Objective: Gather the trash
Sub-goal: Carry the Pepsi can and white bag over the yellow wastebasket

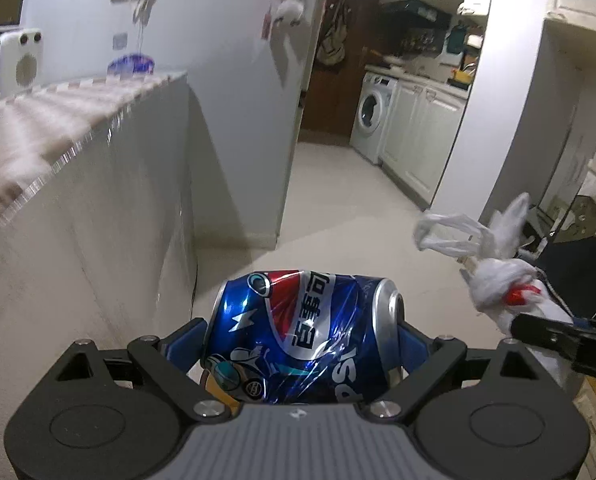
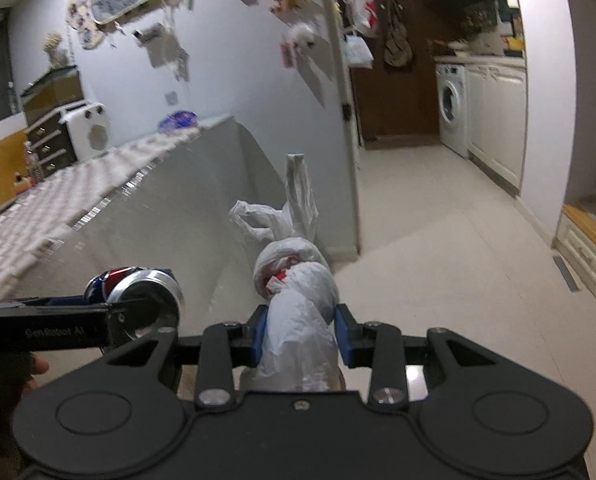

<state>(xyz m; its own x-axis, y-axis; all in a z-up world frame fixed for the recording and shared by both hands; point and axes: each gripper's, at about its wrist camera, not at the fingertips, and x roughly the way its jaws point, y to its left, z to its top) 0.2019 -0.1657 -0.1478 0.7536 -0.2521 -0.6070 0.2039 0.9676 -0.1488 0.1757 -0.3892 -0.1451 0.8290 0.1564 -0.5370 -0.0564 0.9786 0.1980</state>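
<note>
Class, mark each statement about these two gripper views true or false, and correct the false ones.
1. The left gripper holds a dented blue can. True.
2. The right gripper is empty. False: it is shut on a white plastic bag.
3. The bag is knotted, with its handles sticking up. True.
4. The washing machine door is open. False: it is shut.
5. The can stands upright on the counter. False: it lies sideways between the left gripper's fingers, off the counter.
</note>
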